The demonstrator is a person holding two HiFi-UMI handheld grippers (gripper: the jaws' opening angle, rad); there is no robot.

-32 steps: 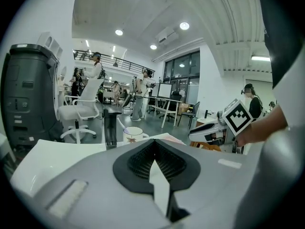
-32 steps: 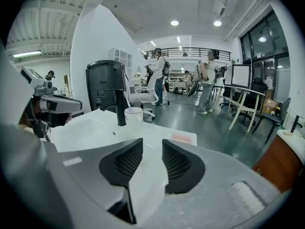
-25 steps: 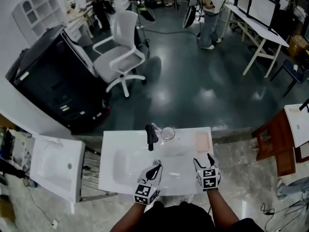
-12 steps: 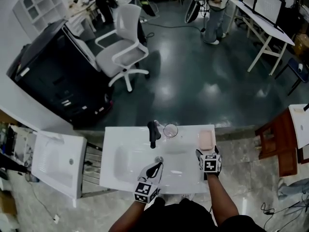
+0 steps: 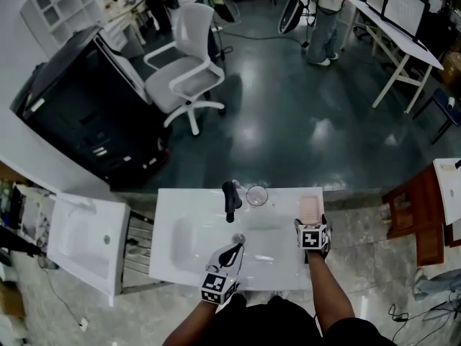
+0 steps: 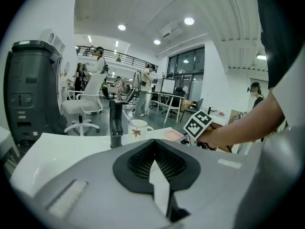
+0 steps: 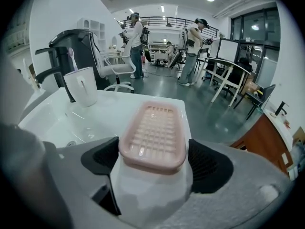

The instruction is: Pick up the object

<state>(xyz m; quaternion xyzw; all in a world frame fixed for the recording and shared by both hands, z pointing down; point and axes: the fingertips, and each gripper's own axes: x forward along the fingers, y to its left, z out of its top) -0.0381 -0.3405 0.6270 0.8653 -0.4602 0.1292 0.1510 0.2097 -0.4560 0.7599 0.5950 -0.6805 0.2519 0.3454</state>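
Head view, basin: A white washbasin (image 5: 189,245) stands at the edge of a busy workshop floor, with a black faucet (image 5: 230,199) upright at its back rim.
Head view, cup: A cup (image 5: 256,195) sits just to the right of the faucet.
Head view, soap dish: The pink soap dish (image 5: 308,205) lies on the basin's flat rim at the back right corner, well to the right of the faucet.
Head view, right gripper: The right gripper (image 5: 311,220) is at the dish's near end.
Head view, left gripper: The left gripper (image 5: 235,249) hangs over the front of the bowl, in front of the faucet and beside the drain (image 5: 236,238).
Left gripper view, tongs: The two black pads are pressed together with nothing between them.
Left gripper view, beyond: The faucet rises straight ahead, and the cup, which has a leaf print, is just to its right. The right gripper's marker cube shows further right.
Right gripper view, tongs: The jaws have just been opening and stand wide. The near end of the soap dish lies between the pads, which flank it without squeezing.
Right gripper view, soap dish: It rests flat on the rim, right side up, with its ribbed top showing.
Right gripper view, beyond: The cup and faucet stand off to the left of the dish.
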